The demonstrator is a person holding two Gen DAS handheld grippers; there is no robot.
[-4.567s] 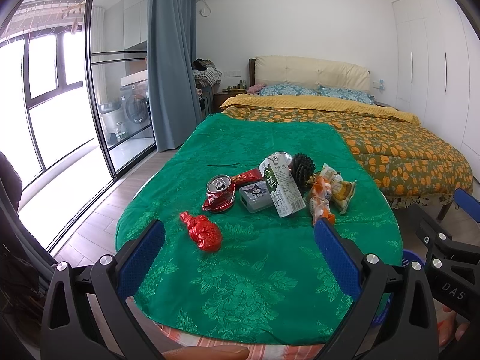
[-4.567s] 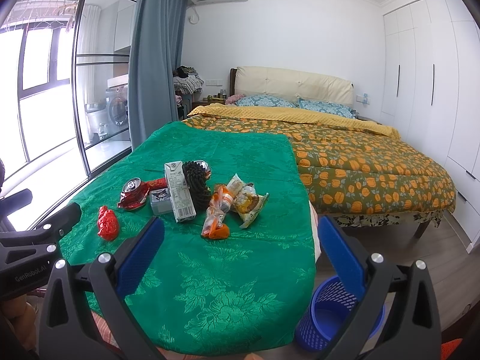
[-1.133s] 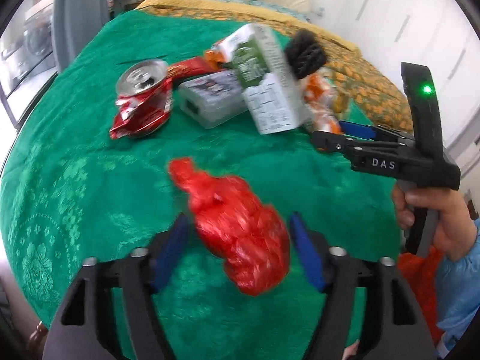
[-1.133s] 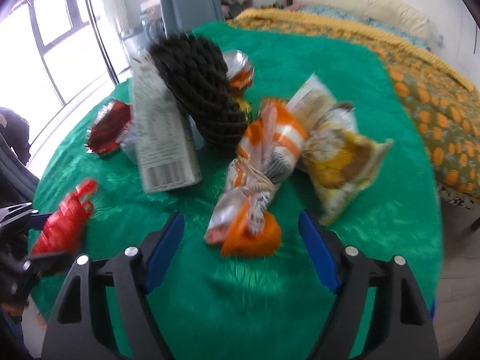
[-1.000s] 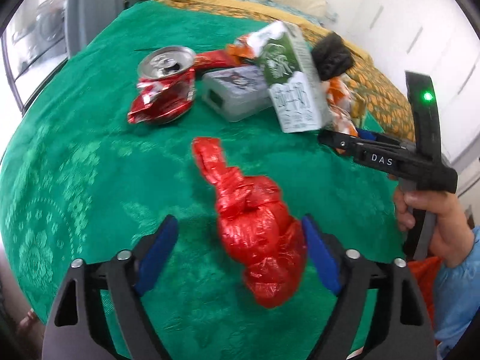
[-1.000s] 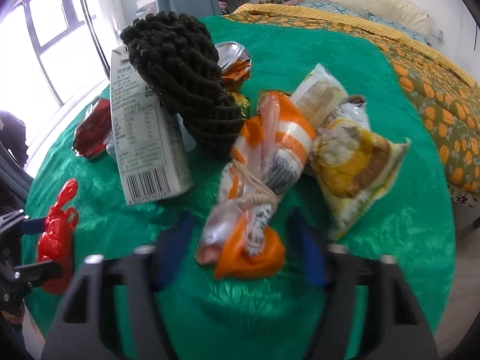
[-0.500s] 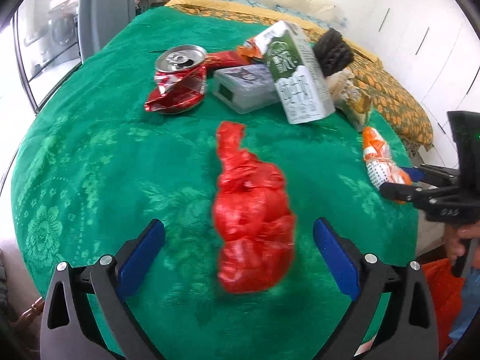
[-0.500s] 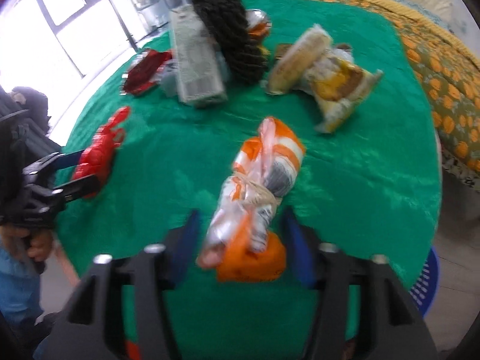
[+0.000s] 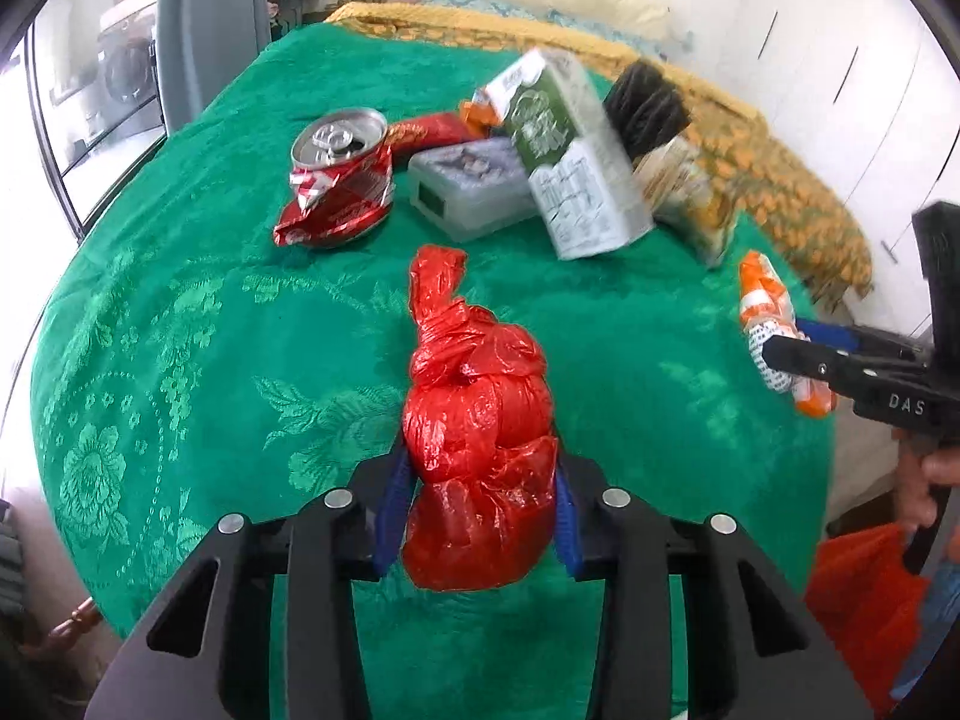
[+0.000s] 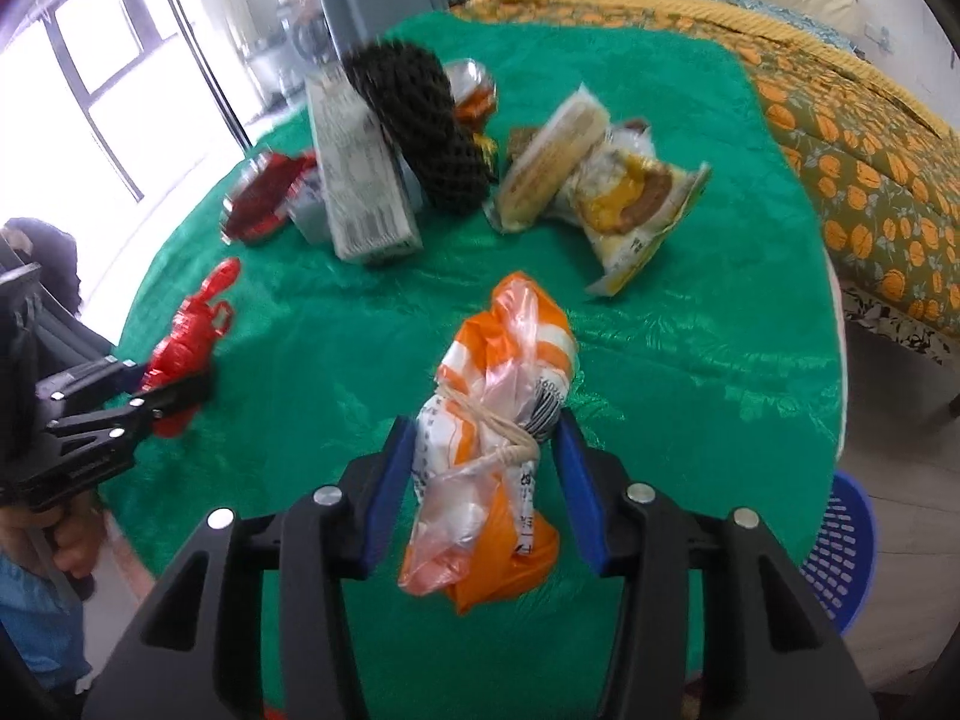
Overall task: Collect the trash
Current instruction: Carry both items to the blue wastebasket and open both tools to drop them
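My left gripper [image 9: 477, 507] is shut on a knotted red plastic bag [image 9: 474, 420] and holds it above the green tablecloth [image 9: 180, 312]. My right gripper [image 10: 486, 468] is shut on an orange and white tied bag [image 10: 498, 408], lifted over the cloth's near edge. That bag also shows at the right of the left wrist view [image 9: 774, 324]. The red bag shows at the left of the right wrist view [image 10: 186, 324]. On the table remain a crushed red can [image 9: 339, 180], a grey box [image 9: 468, 186], a green and white carton [image 9: 570, 156], a black foam net [image 10: 420, 120] and yellow snack wrappers [image 10: 624, 198].
A blue plastic basket [image 10: 840, 546] stands on the floor at the table's right side. A bed with an orange-patterned cover [image 10: 870, 120] lies behind the table. A grey curtain [image 9: 210, 24] and glass doors are at the left.
Both grippers have closed on their bags and lifted them off the cloth. The orange bag has been drawn away from the pile toward the table's near edge.
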